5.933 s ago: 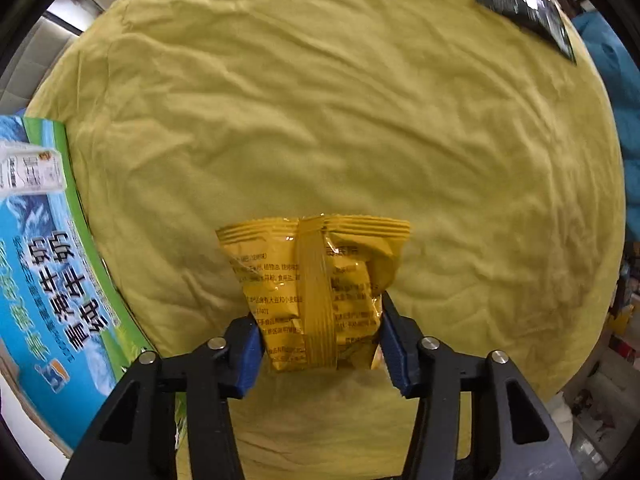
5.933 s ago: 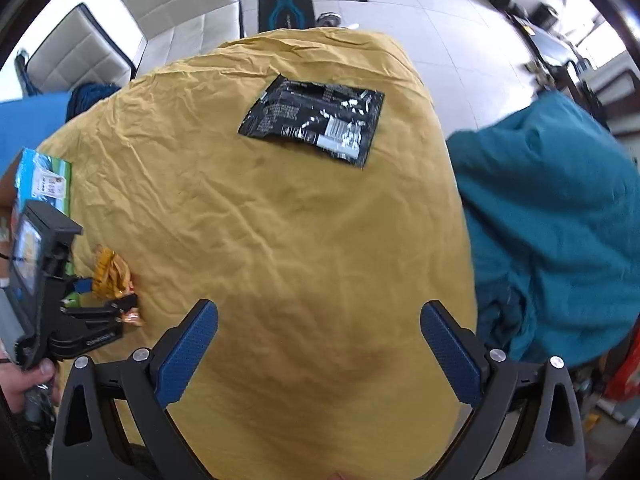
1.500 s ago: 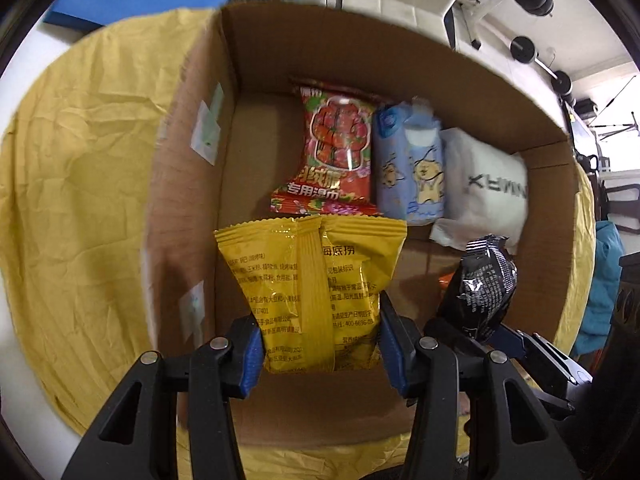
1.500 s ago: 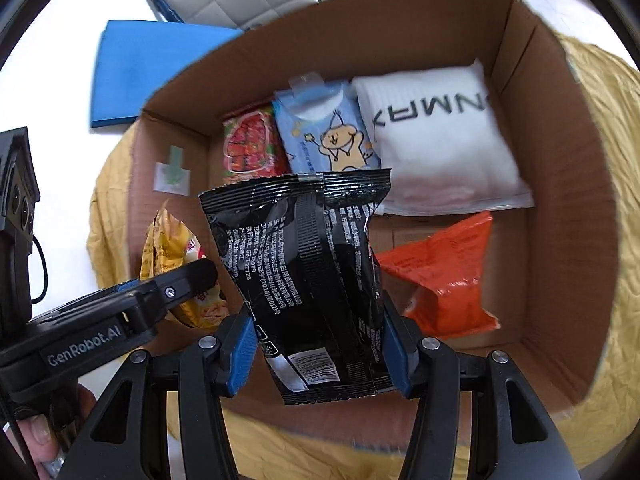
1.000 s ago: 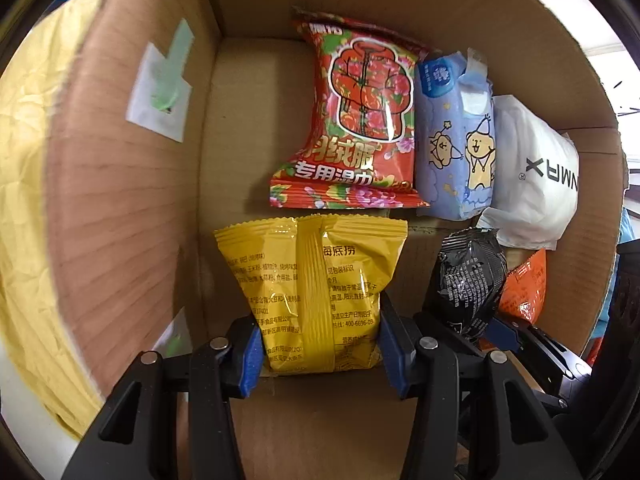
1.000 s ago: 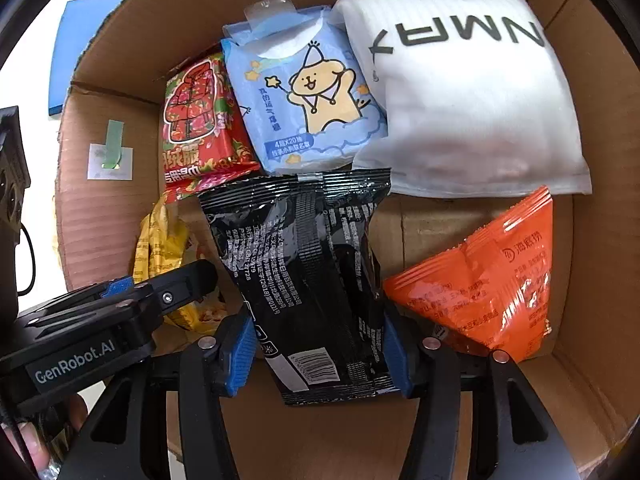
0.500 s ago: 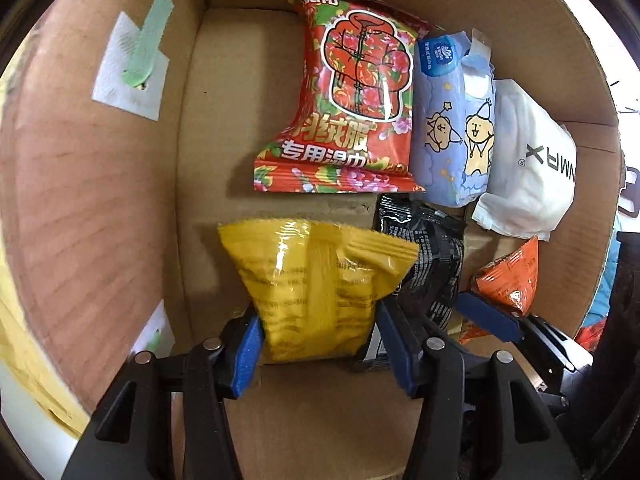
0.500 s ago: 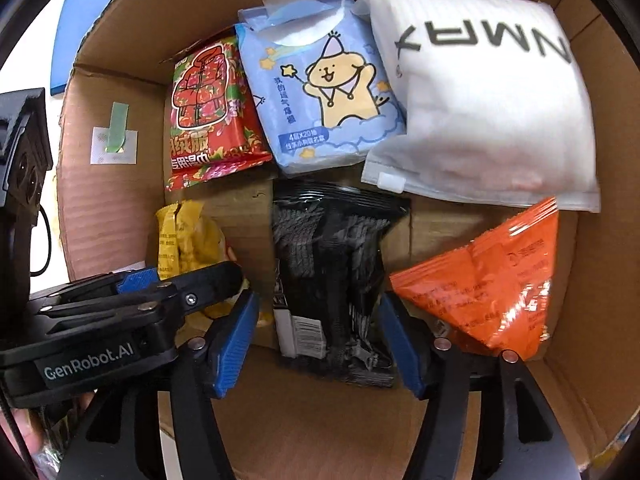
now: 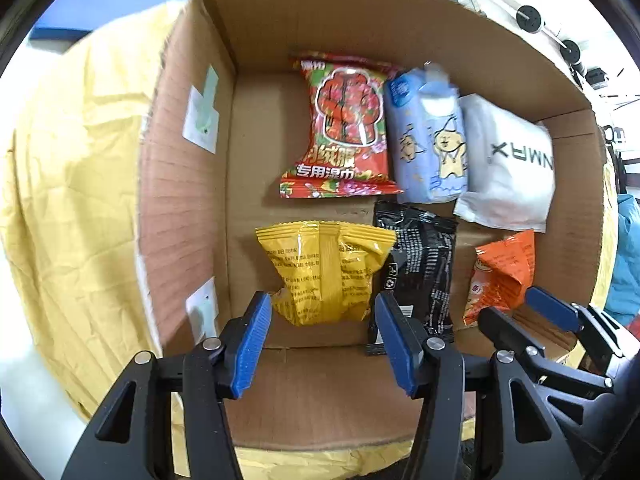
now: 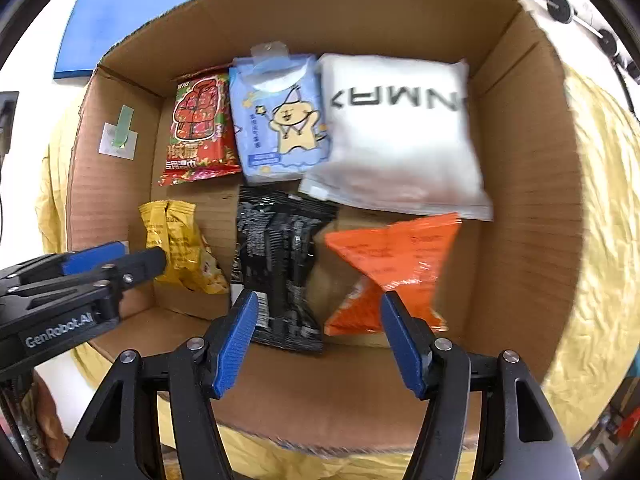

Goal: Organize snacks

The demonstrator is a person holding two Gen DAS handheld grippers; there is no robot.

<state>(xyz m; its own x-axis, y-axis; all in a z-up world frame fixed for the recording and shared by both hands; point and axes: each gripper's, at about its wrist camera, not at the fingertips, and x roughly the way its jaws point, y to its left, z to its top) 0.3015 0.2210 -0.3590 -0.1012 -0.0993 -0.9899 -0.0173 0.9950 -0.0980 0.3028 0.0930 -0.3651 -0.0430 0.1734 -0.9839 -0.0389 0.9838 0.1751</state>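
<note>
Yellow cloth (image 9: pixel 72 200) surrounds the box (image 9: pixel 180 184). Left view: left gripper (image 9: pixel 322 340) wide open and empty, yellow pack (image 9: pixel 324 272) on the floor just ahead. Right view: right gripper (image 10: pixel 316 332) open, empty, above the black pack (image 10: pixel 280 264); a careless lift could snag either pack.

Crumpled yellow cloth (image 9: pixel 72 184) under everything; blue mat (image 10: pixel 120 20) beyond, teal fabric (image 9: pixel 628 264) at right

black gripper (image 9: pixel 324 336) frames, blue ribbed pads (image 9: pixel 250 344), silver screws, white "genrobot.ai" lettering.
</note>
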